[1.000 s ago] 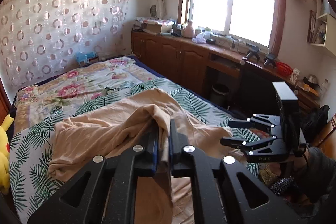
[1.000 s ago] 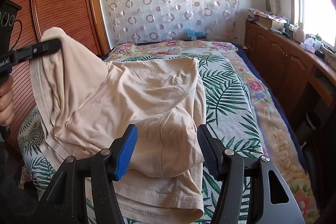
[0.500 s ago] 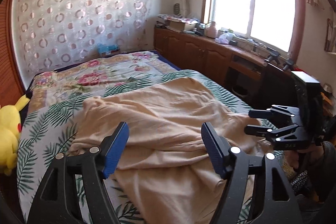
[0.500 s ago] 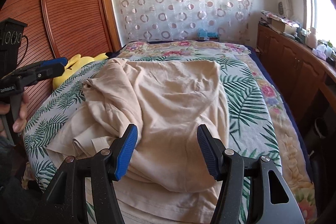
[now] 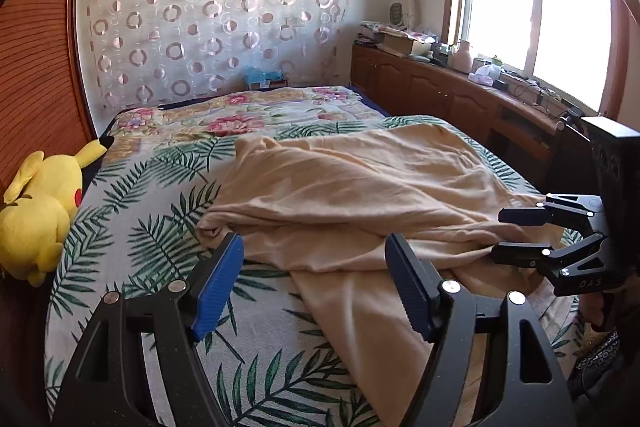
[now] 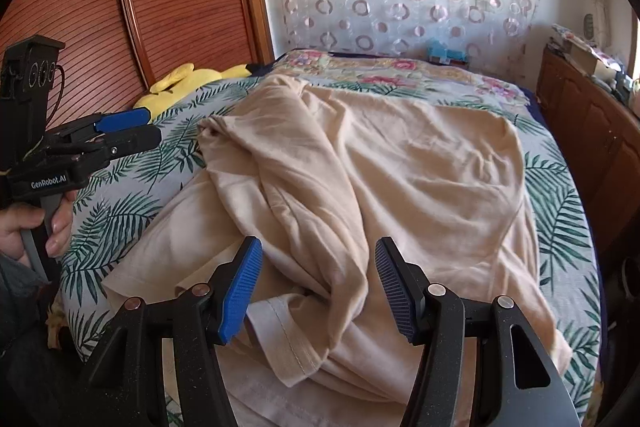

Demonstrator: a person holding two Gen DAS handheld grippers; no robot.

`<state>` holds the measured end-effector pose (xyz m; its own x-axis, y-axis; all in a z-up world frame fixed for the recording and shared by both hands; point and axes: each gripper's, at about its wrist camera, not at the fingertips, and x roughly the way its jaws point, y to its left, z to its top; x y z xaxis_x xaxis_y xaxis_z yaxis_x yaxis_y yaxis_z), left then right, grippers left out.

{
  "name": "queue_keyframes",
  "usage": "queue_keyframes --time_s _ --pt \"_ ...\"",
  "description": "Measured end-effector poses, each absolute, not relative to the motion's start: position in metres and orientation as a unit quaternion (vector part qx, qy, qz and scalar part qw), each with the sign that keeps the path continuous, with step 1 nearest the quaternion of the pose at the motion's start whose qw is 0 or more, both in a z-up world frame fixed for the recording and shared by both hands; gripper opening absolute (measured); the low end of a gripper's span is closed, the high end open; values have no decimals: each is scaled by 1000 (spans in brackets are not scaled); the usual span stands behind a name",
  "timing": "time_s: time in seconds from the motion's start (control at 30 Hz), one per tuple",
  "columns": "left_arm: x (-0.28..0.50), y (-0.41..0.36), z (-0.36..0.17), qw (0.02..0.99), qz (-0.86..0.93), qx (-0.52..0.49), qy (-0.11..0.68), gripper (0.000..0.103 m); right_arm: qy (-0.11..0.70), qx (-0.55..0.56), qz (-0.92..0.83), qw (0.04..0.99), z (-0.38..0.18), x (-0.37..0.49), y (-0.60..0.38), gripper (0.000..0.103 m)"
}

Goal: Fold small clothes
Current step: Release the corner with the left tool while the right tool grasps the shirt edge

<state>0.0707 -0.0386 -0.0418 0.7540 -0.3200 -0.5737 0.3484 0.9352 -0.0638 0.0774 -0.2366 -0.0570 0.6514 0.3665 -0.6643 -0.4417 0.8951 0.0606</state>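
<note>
A beige shirt (image 5: 360,187) lies crumpled on the leaf-print bedspread (image 5: 152,227), its left side folded over in loose ridges (image 6: 304,187). A hemmed edge (image 6: 288,339) lies at the near end. My left gripper (image 5: 316,263) is open just above the shirt's near left edge, nothing pinched; from the right wrist view it (image 6: 120,131) hovers left of the shirt, held by a hand (image 6: 24,231). My right gripper (image 6: 318,267) is open above the bunched fold near the hem, pads apart from the cloth. In the left wrist view it (image 5: 516,231) sits at the shirt's right edge.
A yellow plush toy (image 5: 36,211) lies at the bed's left edge beside a wooden wardrobe (image 6: 168,7). A long wooden cabinet (image 5: 440,95) with clutter runs under the window on the right. A patterned curtain (image 5: 216,19) hangs behind the bed.
My left gripper went from shut on a raised part of the shirt to open and sank; the shirt dropped flat onto the bed. My right gripper stayed open and shifted over the shirt.
</note>
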Motion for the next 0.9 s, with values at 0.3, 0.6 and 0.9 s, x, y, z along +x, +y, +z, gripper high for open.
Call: queue_keyframes --time_s 0.3,0.6,0.9 --pt "69 -24 -62 932 -171 -14 318 74 374 -63 226 897 -68 90 -233 61" --pt "61 -24 -71 932 -166 -15 323 74 368 -75 239 895 -71 84 -223 24" --pt "58 -20 -75 932 -165 -18 321 74 302 -60 234 922 -42 66 -238 9"
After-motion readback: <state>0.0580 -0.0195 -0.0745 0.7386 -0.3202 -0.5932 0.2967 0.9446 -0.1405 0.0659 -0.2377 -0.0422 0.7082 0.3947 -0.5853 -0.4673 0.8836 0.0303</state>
